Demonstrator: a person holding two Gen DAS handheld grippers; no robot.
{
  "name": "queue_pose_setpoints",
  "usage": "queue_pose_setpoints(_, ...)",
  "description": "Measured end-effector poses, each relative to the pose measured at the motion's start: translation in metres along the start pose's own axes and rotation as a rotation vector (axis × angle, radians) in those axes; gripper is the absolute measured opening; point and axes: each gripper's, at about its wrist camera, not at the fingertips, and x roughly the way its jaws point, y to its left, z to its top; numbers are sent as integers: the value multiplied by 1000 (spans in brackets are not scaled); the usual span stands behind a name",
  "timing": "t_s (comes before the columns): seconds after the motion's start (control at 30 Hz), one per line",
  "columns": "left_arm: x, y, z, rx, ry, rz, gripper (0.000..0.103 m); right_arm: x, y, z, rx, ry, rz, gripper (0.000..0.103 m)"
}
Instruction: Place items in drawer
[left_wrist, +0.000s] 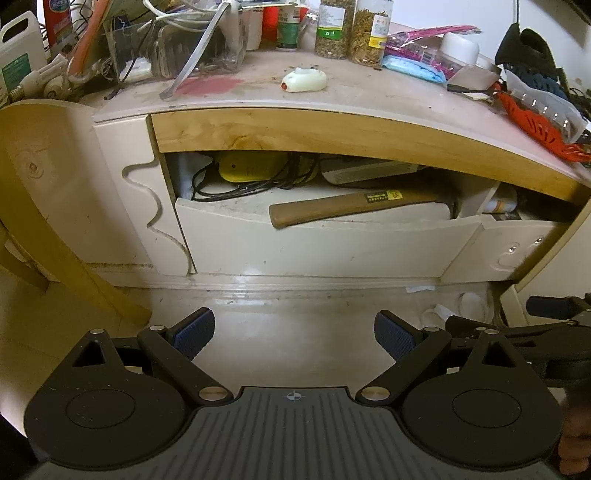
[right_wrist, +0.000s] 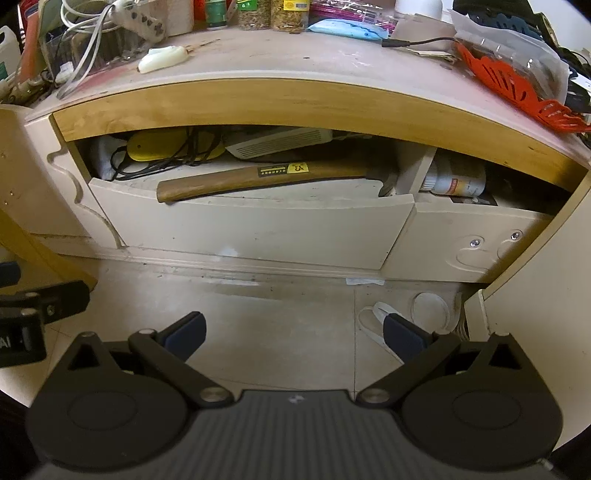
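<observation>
Drawer (right_wrist: 251, 229) stands pulled partly out under the wooden front edge of the worktop (right_wrist: 295, 66), and a hammer (right_wrist: 258, 179) lies across it, its handle end resting on the drawer's front rim and its head toward the right corner. Behind it sit a yellow device (right_wrist: 155, 146) with black cable and a white flat box (right_wrist: 280, 144). Both tools hang back over the floor, well apart from the drawer: the left gripper (left_wrist: 293, 334) and the right gripper (right_wrist: 293, 334) each have their jaws spread wide with nothing between the pads. Whichever item goes in next looks likely to come off the worktop, perhaps the white piece (left_wrist: 304, 79) near its front edge. Judging from this, lift well clear of the wooden lip, approach from above, and set things in the bare left front area, since the hammer handle overhanging the rim could catch or stop the drawer closing.
</observation>
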Motion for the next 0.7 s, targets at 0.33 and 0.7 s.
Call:
queue_pose_setpoints(0.33,2,-1,-1,-3,1,0,95,-1,-2,-1,4,14,12,103)
queue_pose_setpoints(0.7,6,-1,-3,-2,6,3,94,2,-1,-1,2,33,28,103)
